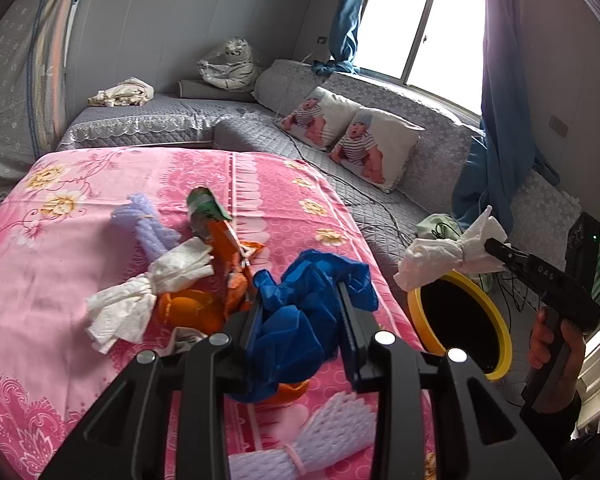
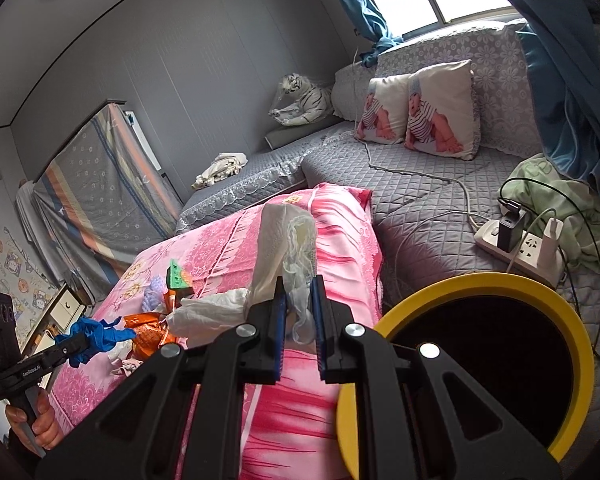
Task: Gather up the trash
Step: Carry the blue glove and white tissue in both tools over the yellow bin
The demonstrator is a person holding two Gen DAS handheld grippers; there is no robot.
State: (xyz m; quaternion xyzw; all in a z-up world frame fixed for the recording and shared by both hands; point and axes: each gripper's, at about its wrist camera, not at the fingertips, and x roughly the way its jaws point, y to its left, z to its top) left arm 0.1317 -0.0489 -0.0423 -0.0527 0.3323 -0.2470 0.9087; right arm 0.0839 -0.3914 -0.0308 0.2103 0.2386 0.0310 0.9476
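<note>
My left gripper (image 1: 300, 300) is shut on a crumpled blue glove (image 1: 320, 276), held just above the pink-clothed table (image 1: 80, 280). On that cloth lie a twisted white tissue (image 1: 148, 296), orange peel (image 1: 192, 312), an orange and green wrapper (image 1: 220, 236) and two pale purple foam nets (image 1: 144, 228). My right gripper (image 2: 299, 284) is shut on a wad of white tissue (image 2: 276, 240) beside the table's corner, close to the yellow-rimmed bin (image 2: 480, 278). In the left wrist view that tissue (image 1: 440, 256) hangs over the bin's rim (image 1: 496, 320).
A grey quilted sofa (image 2: 420, 200) wraps around behind the table, with two printed cushions (image 2: 440, 112) and a toy tiger (image 2: 304, 100). A power strip (image 2: 516, 248) with trailing cables and a green cloth (image 2: 580, 220) lie right behind the bin. Blue curtains hang by the window.
</note>
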